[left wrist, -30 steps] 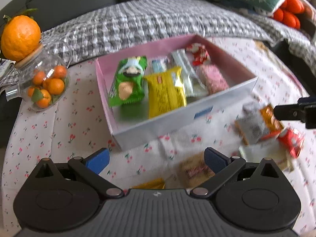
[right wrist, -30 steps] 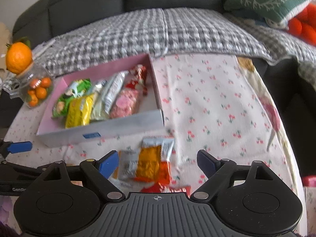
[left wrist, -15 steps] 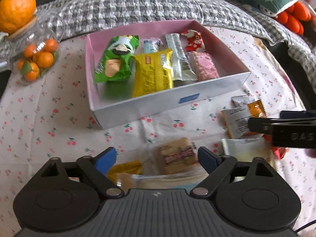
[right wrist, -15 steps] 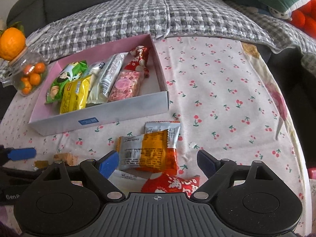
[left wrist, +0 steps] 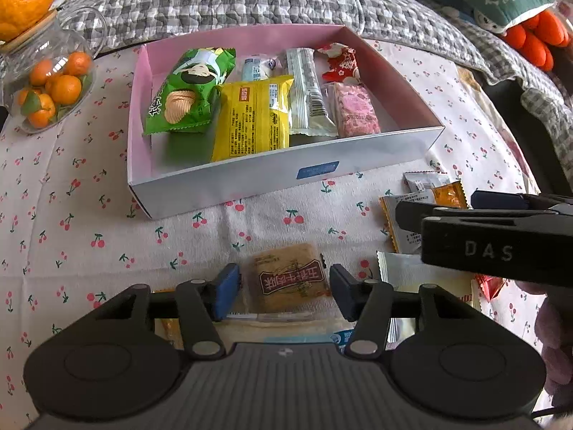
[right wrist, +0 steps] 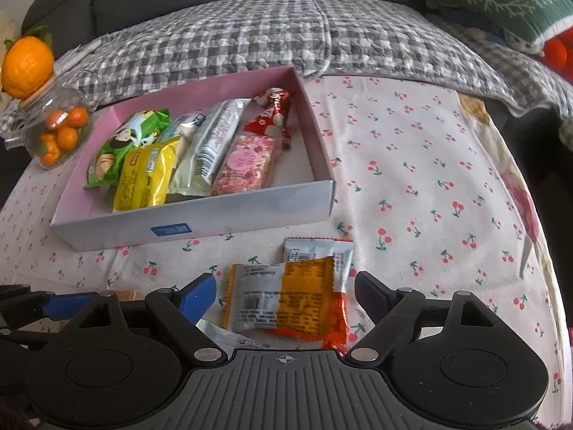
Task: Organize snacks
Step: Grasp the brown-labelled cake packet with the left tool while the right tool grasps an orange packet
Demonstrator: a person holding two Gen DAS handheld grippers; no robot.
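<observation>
We see 6 snacks in box (left wrist: 365, 165) ahead; left gripper (left wrist: 283, 286) spread around brown biscuit pack (left wrist: 288, 277); right gripper (right wrist: 284, 294) spread over 2 orange packs (right wrist: 304, 297).

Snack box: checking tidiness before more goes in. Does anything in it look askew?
Mostly neat. In the pink snack box, the red candy wrapper lies crumpled and tilted at the far right corner, and the yellow packet overlaps the green chip bag.

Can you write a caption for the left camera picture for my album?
Open left tongs straddle a brown snack packet in front of the pink snack box.
</observation>
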